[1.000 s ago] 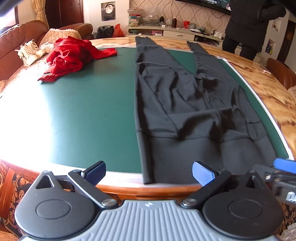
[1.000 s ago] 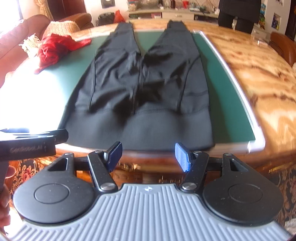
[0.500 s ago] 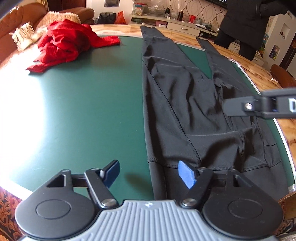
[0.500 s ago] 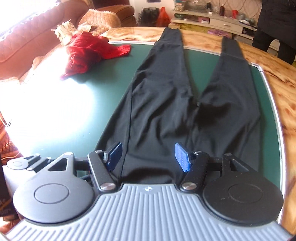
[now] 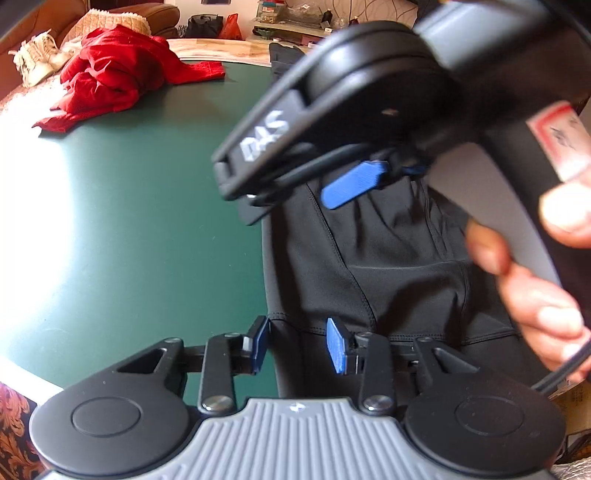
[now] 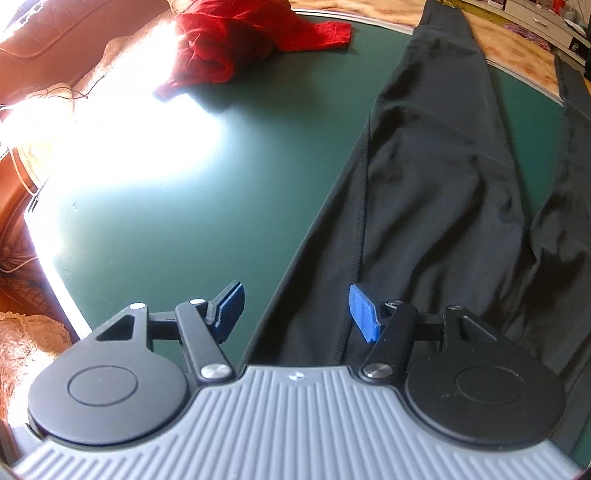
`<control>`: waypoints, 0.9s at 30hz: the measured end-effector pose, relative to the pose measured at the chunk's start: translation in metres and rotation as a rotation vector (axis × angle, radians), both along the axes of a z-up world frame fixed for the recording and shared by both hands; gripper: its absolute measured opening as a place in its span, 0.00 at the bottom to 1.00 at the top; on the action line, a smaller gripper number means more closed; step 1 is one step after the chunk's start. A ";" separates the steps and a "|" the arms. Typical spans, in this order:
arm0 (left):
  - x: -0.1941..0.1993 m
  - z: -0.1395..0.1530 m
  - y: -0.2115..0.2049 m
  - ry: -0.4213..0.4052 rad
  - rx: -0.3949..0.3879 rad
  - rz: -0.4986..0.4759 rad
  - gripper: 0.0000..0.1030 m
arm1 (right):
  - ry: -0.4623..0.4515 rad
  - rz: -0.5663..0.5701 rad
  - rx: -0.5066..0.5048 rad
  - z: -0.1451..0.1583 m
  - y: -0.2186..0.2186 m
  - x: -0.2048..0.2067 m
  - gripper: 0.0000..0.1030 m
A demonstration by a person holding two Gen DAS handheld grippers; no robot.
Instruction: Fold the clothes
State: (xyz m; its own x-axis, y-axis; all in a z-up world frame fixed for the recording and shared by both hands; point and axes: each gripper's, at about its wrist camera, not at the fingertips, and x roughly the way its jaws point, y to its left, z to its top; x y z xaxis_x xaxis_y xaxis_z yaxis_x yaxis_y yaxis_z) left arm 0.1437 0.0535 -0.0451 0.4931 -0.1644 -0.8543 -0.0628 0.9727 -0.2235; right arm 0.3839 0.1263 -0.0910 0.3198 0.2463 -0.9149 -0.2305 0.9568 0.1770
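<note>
Black trousers [image 5: 369, 258] lie flat on the green table mat [image 5: 147, 221], legs pointing away. My left gripper [image 5: 299, 347] hangs low over the waistband's left edge. Its jaws are closing with that edge between the blue pads, which still show a gap. My right gripper [image 5: 380, 177], held in a hand [image 5: 535, 295], crosses close in front of the left wrist view. In the right wrist view the right gripper [image 6: 295, 314] stands open over the outer edge of the left leg of the trousers [image 6: 443, 166], higher up the leg.
A crumpled red garment [image 5: 118, 74] lies on the mat at the far left, also seen as the red garment [image 6: 251, 40]. A brown sofa [image 6: 44, 33] with cream cloths runs along the left. The table's pale rim [image 6: 55, 280] is close on the left.
The left jaws have narrowed from wide to around the waistband's edge. The right gripper swung left across the trousers to the left leg's outer edge and now looms in the left wrist view.
</note>
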 end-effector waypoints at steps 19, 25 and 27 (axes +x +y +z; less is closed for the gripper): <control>-0.012 0.021 -0.013 -0.045 0.011 -0.034 0.49 | 0.061 0.004 -0.123 -0.012 0.023 -0.021 0.02; -0.007 0.017 -0.027 -0.038 0.006 -0.071 0.33 | 0.024 -0.045 -0.062 0.012 -0.010 -0.040 0.02; -0.005 0.018 -0.030 -0.045 -0.006 -0.077 0.19 | 0.012 -0.068 -0.039 0.019 -0.022 -0.047 0.02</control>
